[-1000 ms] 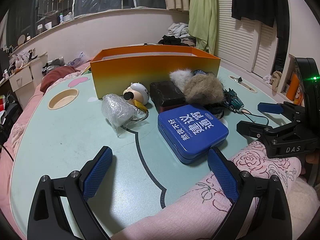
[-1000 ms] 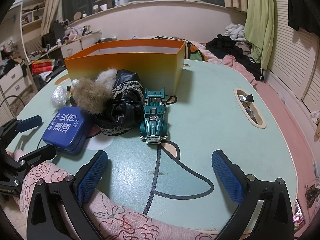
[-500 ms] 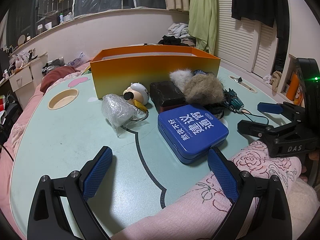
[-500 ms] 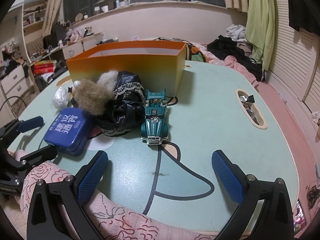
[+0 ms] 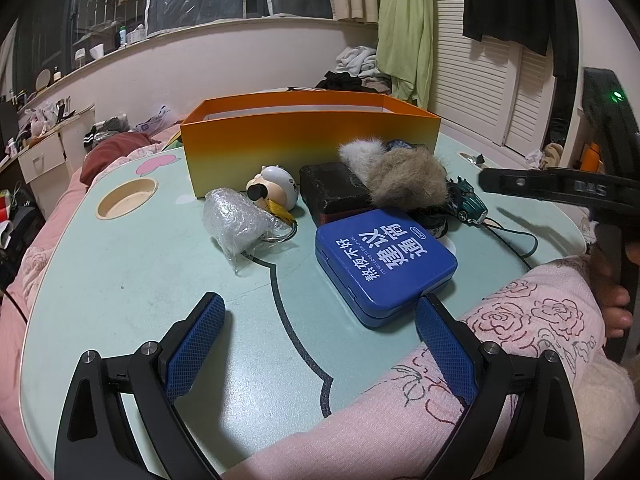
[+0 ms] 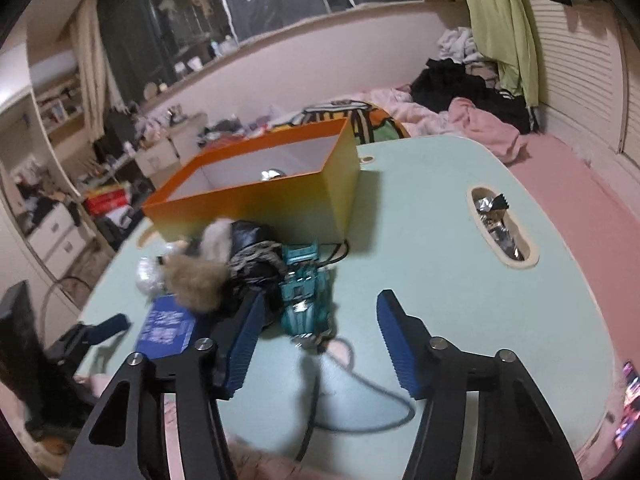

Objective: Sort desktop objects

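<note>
Right tool [image 6: 318, 344] gapes wide and empty above the small teal die-cast toy car [image 6: 306, 294], apparently lining up to straddle it; left tool [image 5: 316, 346] idles empty, equally wide.

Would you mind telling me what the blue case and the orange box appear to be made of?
Blue case: probably painted tin or hard plastic, smooth with a soft sheen and rounded corners. Orange box: likely cardboard, thin straight walls, matte gradient print outside, plain white inside.

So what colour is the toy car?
Teal green toy car, clearest in the right wrist view.
</note>
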### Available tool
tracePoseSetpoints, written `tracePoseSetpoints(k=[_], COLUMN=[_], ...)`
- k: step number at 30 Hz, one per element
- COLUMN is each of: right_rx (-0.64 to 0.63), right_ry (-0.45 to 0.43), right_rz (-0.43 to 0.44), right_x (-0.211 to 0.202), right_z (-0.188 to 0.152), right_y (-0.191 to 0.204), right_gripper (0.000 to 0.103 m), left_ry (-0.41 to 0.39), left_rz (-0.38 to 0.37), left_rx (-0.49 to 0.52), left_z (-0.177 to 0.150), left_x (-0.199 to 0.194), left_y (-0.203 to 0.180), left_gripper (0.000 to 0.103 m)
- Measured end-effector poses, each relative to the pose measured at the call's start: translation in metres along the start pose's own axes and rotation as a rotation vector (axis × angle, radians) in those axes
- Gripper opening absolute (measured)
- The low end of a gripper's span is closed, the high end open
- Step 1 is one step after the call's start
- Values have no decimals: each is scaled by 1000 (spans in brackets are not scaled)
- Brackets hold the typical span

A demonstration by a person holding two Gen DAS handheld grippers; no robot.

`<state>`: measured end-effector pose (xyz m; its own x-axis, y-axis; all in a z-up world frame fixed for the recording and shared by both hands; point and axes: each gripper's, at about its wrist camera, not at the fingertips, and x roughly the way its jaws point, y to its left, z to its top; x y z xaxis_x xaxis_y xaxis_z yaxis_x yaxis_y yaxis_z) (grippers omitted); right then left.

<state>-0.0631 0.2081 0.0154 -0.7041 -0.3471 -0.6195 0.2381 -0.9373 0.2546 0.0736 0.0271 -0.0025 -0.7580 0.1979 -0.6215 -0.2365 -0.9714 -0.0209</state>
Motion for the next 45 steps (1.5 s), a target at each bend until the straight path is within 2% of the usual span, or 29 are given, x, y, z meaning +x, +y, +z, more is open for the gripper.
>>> tracePoseSetpoints(k=[4, 9, 11, 16, 19, 20, 22, 26, 30, 31, 32, 36, 41, 45], right_rx=[-33, -101, -107, -34, -20, -13, -7, -13, -7, -5, -6, -19, -39, -67], right_ry=[94, 124, 107, -23, -94, -112, -130, -143, -130, -128, -127, -140, -158, -169], right_rz=[-10, -68, -56, 40, 58, 55, 50, 49, 55, 57, 58, 50, 37, 66], right_x=[26, 48, 46, 22, 5, 2, -1, -3, -1, -1, -1, -4, -9, -13], right_z=[8, 17, 12, -10, -16, -16, -16, -14, -14, -14, -14, -14, -13, 3], right_y=[9, 19, 20, 4, 0, -1, -1, 1, 0, -1, 0, 1, 5, 20], right_gripper=[35, 35, 27, 25, 25, 25, 25, 25, 25, 25, 25, 25, 25, 25], left_ry=[0, -1, -1, -18, -20, -7, 27, 129, 206, 202, 190, 166, 36, -11], left_rz=[0, 0, 0, -57, -110, -171, -214, -123, -106, -97, -75, -125, -157, -171], left_rx=[0, 1, 2, -18, -15, -28, -42, 14, 43, 50, 61, 51, 61, 29], left_z=[0, 2, 2, 4, 12, 19, 32, 58, 62, 61, 61, 54, 39, 57], left_x=[0, 0, 0, -4, -7, -6, 0, 27, 47, 47, 46, 37, 4, -10], left_y=[0, 1, 1, 4, 3, 2, -3, -26, -37, -38, -39, -33, -21, -11], left_gripper=[96, 96, 96, 96, 96, 96, 96, 96, 93, 83, 81, 81, 81, 81])
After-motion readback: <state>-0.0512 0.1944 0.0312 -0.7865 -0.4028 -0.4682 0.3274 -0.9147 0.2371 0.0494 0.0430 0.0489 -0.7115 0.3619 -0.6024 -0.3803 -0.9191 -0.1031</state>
